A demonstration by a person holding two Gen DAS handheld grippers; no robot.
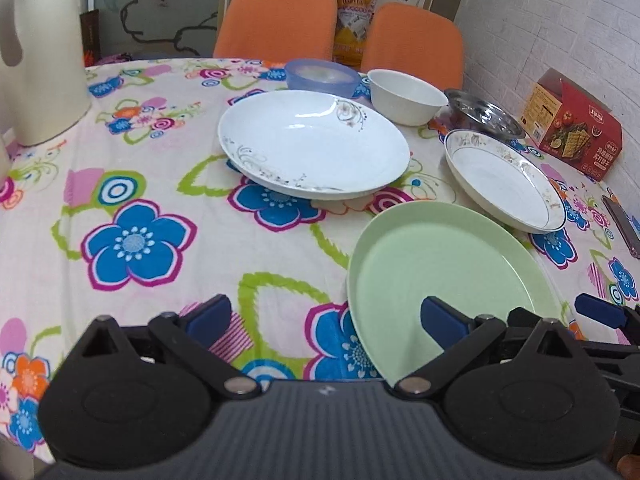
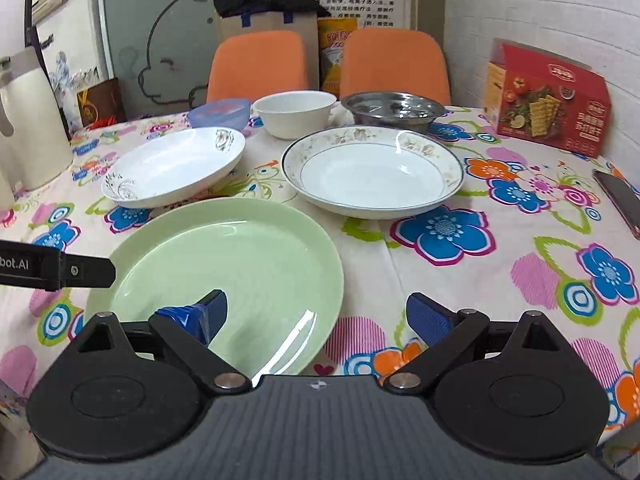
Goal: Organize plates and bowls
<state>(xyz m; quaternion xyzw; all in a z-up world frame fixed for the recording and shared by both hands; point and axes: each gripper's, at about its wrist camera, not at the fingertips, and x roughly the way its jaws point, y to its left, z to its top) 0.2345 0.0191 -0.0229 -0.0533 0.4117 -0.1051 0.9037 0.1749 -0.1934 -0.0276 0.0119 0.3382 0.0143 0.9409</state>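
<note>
A pale green plate (image 1: 448, 272) (image 2: 224, 256) lies nearest on the flowered tablecloth. My left gripper (image 1: 326, 320) is open across its left rim, with one pad over the plate and the other over the cloth. My right gripper (image 2: 320, 318) is open across its right rim in the same way. Behind lie a white plate with grey swirls (image 1: 312, 144) (image 2: 176, 164) and a gold-rimmed plate (image 1: 504, 176) (image 2: 372, 168). At the far edge stand a blue plastic bowl (image 1: 320, 76) (image 2: 220, 112), a white bowl (image 1: 404, 96) (image 2: 296, 114) and a steel bowl (image 1: 484, 114) (image 2: 392, 108).
A cream thermos jug (image 1: 40, 60) (image 2: 28, 120) stands at the left edge. A red cracker box (image 1: 572, 128) (image 2: 548, 96) sits by the right wall, with a dark flat object (image 2: 620, 196) in front of it. Two orange chairs (image 2: 260, 64) are behind the table.
</note>
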